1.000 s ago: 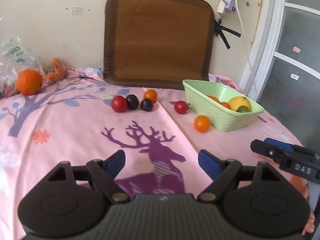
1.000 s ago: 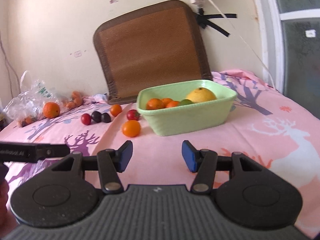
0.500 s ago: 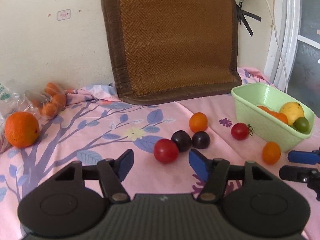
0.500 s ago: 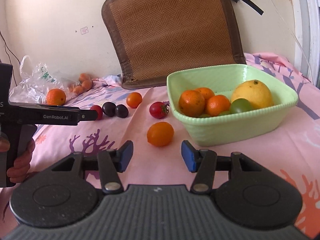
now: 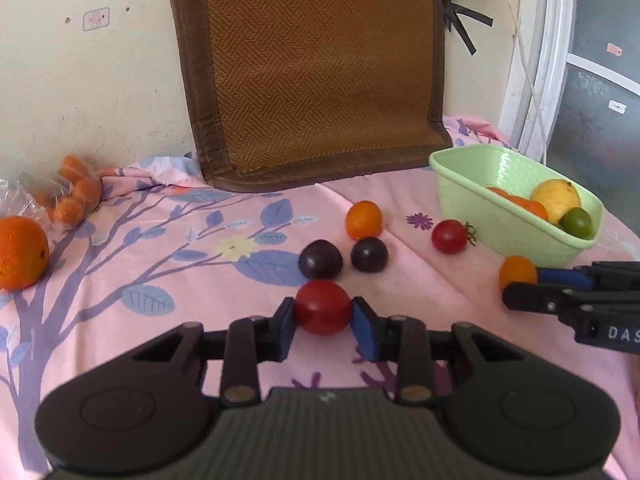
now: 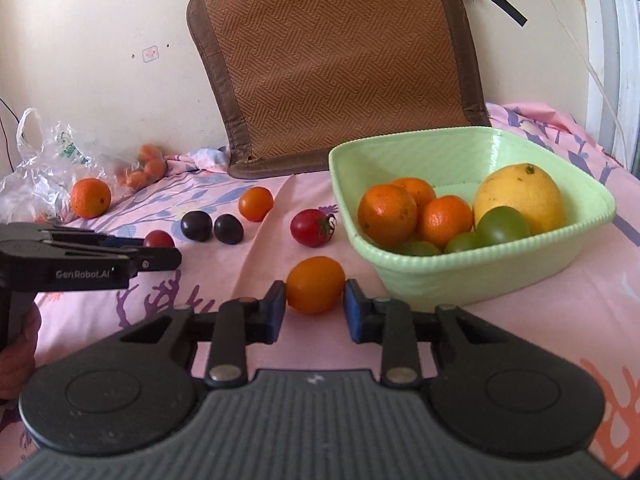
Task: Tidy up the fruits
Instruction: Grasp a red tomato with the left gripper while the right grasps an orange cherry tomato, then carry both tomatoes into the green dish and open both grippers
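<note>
My left gripper (image 5: 323,322) is shut on a red tomato (image 5: 322,306) that rests on the pink cloth. Two dark plums (image 5: 320,259) and a small orange fruit (image 5: 363,219) lie just beyond it. My right gripper (image 6: 314,308) is shut on an orange tomato (image 6: 315,284) on the cloth, close in front of the green basket (image 6: 480,280). The basket holds oranges, a yellow lemon (image 6: 520,196) and green fruits. A red tomato with a stem (image 6: 311,227) lies left of the basket.
A woven brown mat (image 5: 316,68) leans on the wall behind. A big orange (image 5: 20,252) and a plastic bag with small oranges (image 6: 44,168) lie at the far left. A window frame (image 5: 560,60) stands at the right.
Both grippers moved forward and down. The left closed on the red tomato and the right closed on the orange tomato; both were open before.
</note>
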A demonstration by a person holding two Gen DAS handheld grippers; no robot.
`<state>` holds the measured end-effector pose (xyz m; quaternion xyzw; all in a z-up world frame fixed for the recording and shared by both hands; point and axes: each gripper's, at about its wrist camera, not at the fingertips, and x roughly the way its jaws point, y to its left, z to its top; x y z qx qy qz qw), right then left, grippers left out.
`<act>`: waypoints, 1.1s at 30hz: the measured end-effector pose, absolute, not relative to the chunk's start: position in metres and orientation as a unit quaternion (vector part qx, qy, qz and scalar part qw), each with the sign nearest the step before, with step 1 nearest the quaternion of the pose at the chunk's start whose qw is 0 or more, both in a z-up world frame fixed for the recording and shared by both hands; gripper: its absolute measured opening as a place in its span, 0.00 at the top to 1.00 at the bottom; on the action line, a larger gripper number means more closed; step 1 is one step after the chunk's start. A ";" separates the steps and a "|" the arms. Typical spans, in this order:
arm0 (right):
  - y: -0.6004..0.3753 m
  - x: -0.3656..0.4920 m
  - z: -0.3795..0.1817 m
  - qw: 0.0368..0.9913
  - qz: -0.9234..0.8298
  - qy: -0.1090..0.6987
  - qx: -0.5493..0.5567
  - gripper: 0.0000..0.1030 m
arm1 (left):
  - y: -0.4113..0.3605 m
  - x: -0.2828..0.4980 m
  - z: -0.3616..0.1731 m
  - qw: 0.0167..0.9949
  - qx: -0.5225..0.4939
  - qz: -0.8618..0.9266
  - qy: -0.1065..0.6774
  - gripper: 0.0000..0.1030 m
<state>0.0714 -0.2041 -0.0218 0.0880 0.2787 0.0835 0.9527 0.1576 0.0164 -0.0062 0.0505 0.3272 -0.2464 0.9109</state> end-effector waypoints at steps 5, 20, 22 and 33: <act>-0.201 0.026 -0.018 0.960 0.106 0.255 0.053 0.67 | 0.008 0.107 -0.002 0.905 0.025 -0.278 0.322 0.71; -0.225 -0.030 -0.022 0.965 0.113 0.235 0.036 0.67 | -0.038 0.031 -0.004 0.896 0.014 -0.299 0.330 0.71; -0.231 -0.031 -0.013 0.972 0.107 0.205 0.032 0.67 | -0.045 0.037 0.007 0.896 0.017 -0.303 0.323 0.70; -0.281 0.038 0.009 0.985 0.051 0.157 0.040 0.67 | -0.130 0.129 0.054 0.909 0.005 -0.308 0.281 0.70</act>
